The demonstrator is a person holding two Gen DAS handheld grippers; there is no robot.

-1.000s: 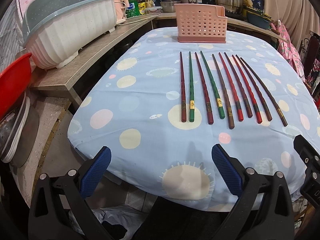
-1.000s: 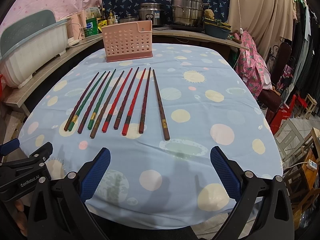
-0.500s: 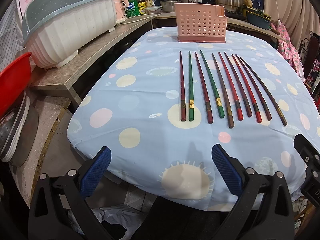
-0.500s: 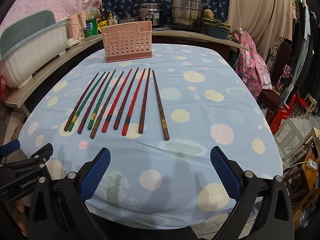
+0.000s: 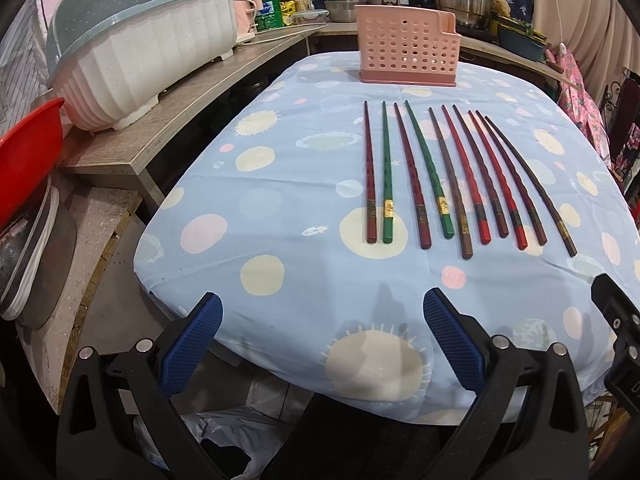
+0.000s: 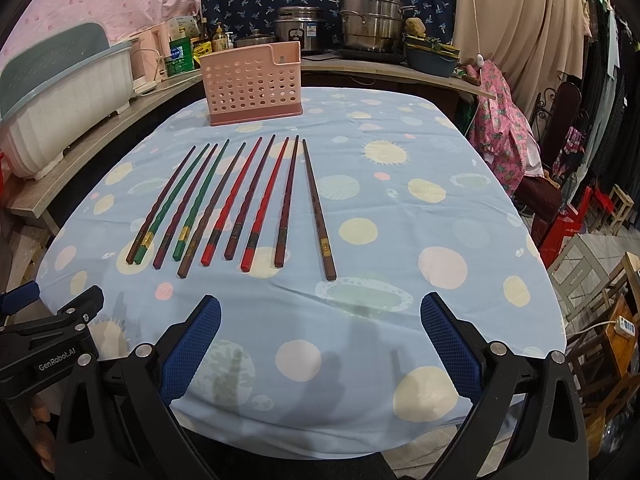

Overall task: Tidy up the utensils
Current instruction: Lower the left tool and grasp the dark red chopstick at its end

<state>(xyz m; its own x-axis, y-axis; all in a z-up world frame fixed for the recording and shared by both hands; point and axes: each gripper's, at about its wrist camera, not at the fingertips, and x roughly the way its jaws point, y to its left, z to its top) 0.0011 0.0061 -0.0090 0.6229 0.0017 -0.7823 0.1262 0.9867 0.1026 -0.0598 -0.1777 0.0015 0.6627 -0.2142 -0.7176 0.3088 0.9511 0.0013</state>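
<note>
Nothing has shifted over the last second: our left hand-held gripper (image 5: 320,344) and right hand-held gripper (image 6: 320,344) stay wide open and empty. The chopsticks (image 6: 240,200) lie ahead on the surface (image 6: 400,200), the pink holder (image 6: 252,84) beyond them. Organizing hasn't begun.

My left wrist camera looks forward from the near left edge of the counter (image 5: 280,184); my right one looks from the near edge, further right. Both sit low, sharing the chopsticks (image 5: 452,184) (image 6: 236,200) and basket (image 5: 408,52) (image 6: 252,84) beyond.
</note>
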